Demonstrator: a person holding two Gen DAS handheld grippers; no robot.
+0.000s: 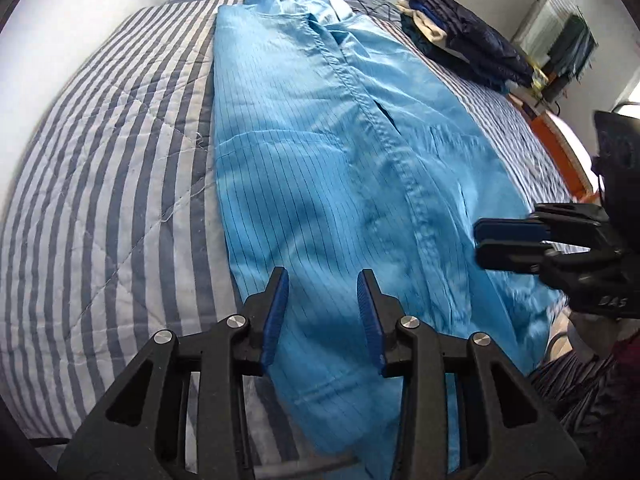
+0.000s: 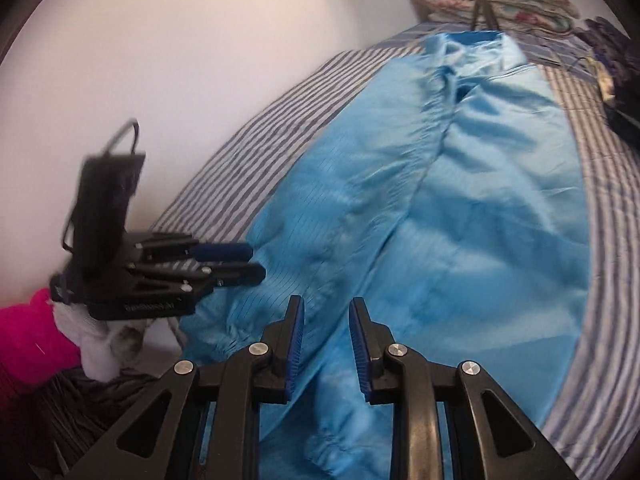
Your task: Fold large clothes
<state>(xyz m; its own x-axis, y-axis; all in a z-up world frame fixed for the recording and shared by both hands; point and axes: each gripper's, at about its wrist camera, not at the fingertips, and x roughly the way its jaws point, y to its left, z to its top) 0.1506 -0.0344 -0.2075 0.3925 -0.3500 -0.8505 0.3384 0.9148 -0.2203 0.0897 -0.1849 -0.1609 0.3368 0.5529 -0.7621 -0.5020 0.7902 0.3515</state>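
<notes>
Coat (image 1: 320, 168) light blue, pinstriped, folded narrow, lengthwise on bed (image 1: 100, 184).

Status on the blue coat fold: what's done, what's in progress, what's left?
Done: the light-blue pinstriped coat lies lengthwise on the striped quilt, narrowed into a long strip, sides apparently folded in. In hand: nothing; the left gripper and right gripper hover open over its near end, no cloth between the jaws. Left: folding it end to end, then presumably adding it to the dark stack of folded clothes.
</notes>
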